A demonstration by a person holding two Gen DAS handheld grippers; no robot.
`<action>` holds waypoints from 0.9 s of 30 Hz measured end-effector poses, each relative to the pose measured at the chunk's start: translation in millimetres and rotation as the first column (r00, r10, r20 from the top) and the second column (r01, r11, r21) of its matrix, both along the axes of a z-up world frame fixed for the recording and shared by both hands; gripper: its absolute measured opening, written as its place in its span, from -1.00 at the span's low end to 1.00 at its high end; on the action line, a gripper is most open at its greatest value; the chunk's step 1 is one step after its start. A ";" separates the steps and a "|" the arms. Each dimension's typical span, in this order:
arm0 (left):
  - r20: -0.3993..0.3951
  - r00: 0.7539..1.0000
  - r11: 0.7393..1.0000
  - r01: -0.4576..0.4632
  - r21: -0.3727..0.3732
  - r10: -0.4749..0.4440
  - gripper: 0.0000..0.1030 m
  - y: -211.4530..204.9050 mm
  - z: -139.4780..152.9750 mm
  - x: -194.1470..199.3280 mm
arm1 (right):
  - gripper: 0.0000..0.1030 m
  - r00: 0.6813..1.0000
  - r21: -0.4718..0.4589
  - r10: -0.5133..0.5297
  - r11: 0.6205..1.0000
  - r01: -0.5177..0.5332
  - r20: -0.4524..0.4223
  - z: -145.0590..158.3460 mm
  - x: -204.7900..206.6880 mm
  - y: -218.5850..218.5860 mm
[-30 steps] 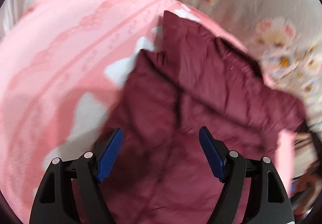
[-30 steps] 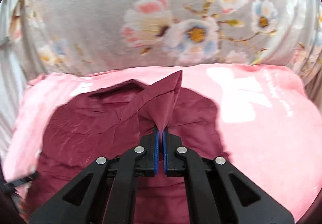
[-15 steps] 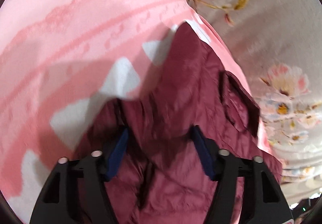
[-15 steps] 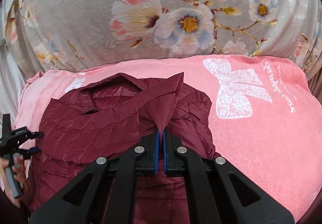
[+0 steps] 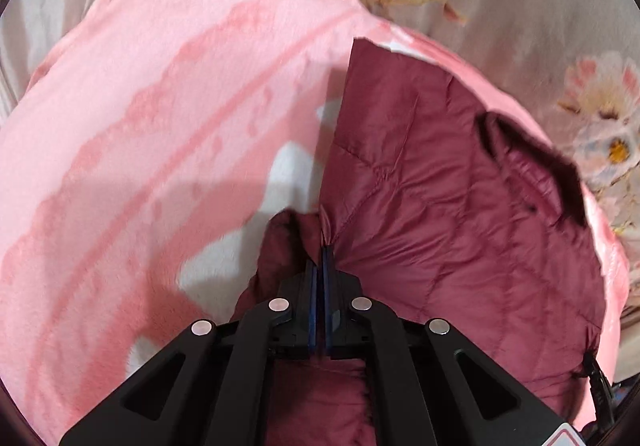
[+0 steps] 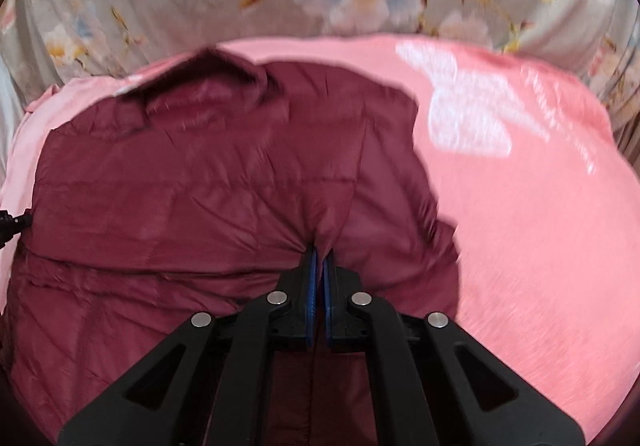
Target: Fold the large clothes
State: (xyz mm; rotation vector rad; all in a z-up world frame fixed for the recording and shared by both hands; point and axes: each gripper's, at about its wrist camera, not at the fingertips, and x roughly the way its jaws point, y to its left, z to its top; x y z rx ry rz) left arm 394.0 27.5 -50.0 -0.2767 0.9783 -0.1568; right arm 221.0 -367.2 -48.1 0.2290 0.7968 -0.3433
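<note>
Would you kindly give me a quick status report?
Left gripper and right gripper shut on maroon jacket. Jacket on pink blanket. Nothing obstructing.

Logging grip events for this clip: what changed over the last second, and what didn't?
The left gripper, open over the jacket a second ago, has closed on a pinch of its fabric. The right gripper has come down, so the jacket flap it held up now lies flatter. Unchanged: the right gripper stays clamped on the jacket, which still lies on the pink blanket.
</note>
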 end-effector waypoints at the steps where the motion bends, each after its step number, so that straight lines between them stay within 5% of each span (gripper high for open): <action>1: 0.005 1.000 1.000 0.001 0.002 -0.001 -0.98 0.0 -3.2 0.4 | -0.97 1.000 0.004 0.000 1.000 0.000 -0.002 -3.3 -0.3 0.6; 9: 0.076 0.997 0.985 0.006 0.170 -0.019 -0.88 -21.9 -5.0 -5.2 | -0.94 0.999 -0.056 0.019 0.998 -0.021 -0.032 -8.2 0.9 11.0; 12: 0.074 0.997 0.980 0.005 0.199 -0.021 -0.61 -16.4 6.6 -16.8 | -0.53 1.000 -0.076 0.004 0.997 -0.005 -0.017 6.6 -13.7 10.3; 14: 0.100 0.995 0.979 0.009 0.204 -0.030 -0.24 -9.7 22.1 -30.7 | -0.32 1.000 -0.086 -0.003 0.996 0.006 0.028 24.9 -30.5 9.1; 18: 0.194 0.978 0.972 0.029 0.233 -0.076 -0.21 -21.0 63.6 -44.7 | -0.32 0.994 -0.091 0.045 0.995 -0.036 0.099 58.3 -31.3 19.5; 21: 0.214 0.967 0.975 0.091 0.204 -0.135 0.00 -55.0 83.8 -39.9 | -0.32 0.987 -0.060 0.114 0.992 -0.107 0.113 66.4 1.2 35.8; 27: 0.118 0.963 0.953 0.213 0.215 -0.242 0.01 -129.1 53.8 -18.8 | -0.39 0.985 0.043 0.160 0.986 -0.163 0.063 32.3 54.2 56.4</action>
